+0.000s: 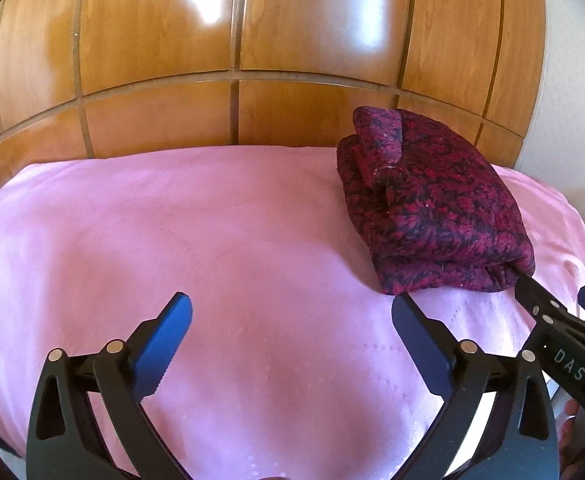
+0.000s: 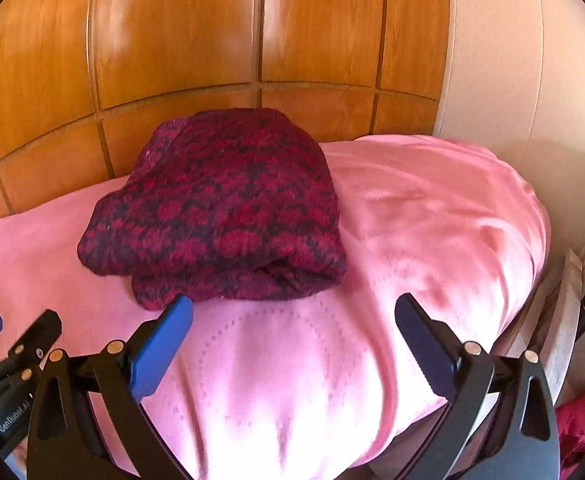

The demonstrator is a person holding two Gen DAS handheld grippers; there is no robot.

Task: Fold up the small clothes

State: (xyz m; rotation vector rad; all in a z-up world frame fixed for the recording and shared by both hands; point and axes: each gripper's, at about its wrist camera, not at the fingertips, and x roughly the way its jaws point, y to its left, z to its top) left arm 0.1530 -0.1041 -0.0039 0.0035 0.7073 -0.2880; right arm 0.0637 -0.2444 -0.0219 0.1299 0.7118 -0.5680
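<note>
A dark red and black patterned garment [image 1: 432, 208] lies folded in a thick bundle on the pink cloth [image 1: 212, 240], at the back right in the left wrist view and centre left in the right wrist view [image 2: 220, 212]. My left gripper [image 1: 292, 312] is open and empty, above the pink cloth to the left of the bundle. My right gripper [image 2: 292, 312] is open and empty, just in front of the bundle's near edge. In the left wrist view, the right gripper [image 1: 552, 296] shows at the bundle's near right corner. The left gripper [image 2: 16, 328] shows at the right wrist view's left edge.
A glossy wooden panelled wall [image 1: 232, 40] stands right behind the covered surface. A pale wall [image 2: 512, 80] is at the right. The pink cloth [image 2: 432, 208] drops off at the right edge, where a chair frame [image 2: 564, 292] and some red fabric [image 2: 580, 420] show below.
</note>
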